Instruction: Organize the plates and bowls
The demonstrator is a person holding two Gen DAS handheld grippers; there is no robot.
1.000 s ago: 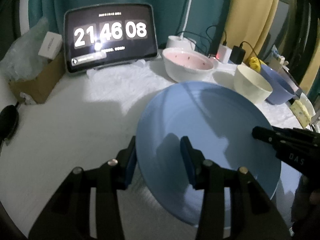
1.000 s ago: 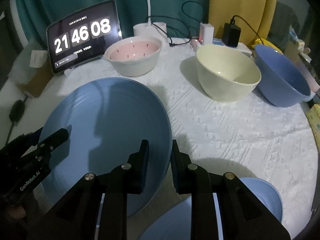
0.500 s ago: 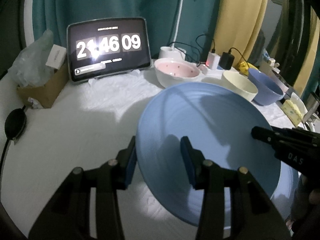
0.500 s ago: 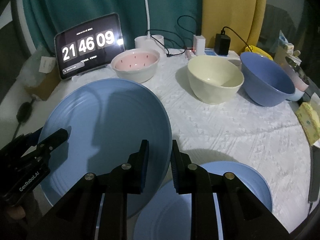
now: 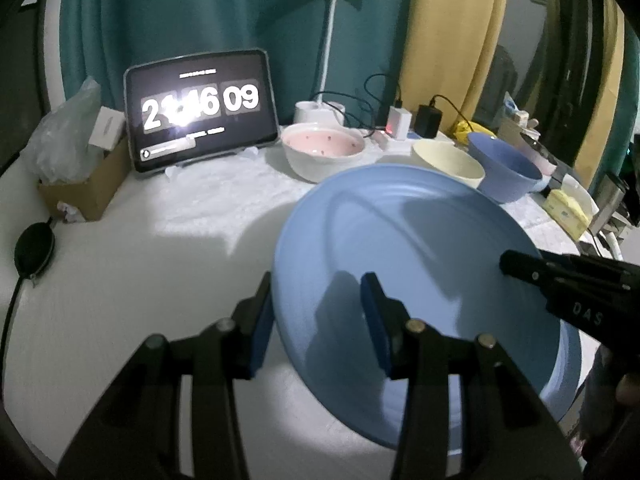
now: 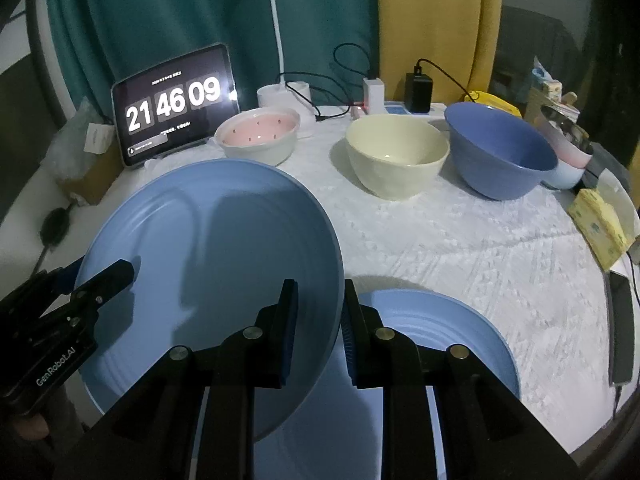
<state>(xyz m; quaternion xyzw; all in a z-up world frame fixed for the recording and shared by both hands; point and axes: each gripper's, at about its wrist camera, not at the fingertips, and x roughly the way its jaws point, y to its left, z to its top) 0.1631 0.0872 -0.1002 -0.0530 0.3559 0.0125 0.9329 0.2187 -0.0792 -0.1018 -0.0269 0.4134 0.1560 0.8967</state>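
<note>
I have both tongs, left (image 5: 316, 320) and right (image 6: 318, 332), clamped on the big blue plate's (image 6: 224, 240) opposite rims, held above a second blue plate (image 6: 440, 332)

We see our right hand-held gripper (image 6: 318, 320) clamped on the near rim of a large blue plate (image 6: 208, 248), one finger inside the plate and one outside. The left hand-held gripper (image 6: 108, 280) grips the plate's opposite edge, off to our left. Just below and right of our fingers, a second blue plate (image 6: 448, 328) lies flat on the white table (image 6: 460, 240). Farther ahead stand a pink bowl (image 6: 260, 136), a cream bowl (image 6: 396, 160) and a blue bowl (image 6: 500, 152). A clock display (image 6: 174, 104) stands ahead to the left.
</note>
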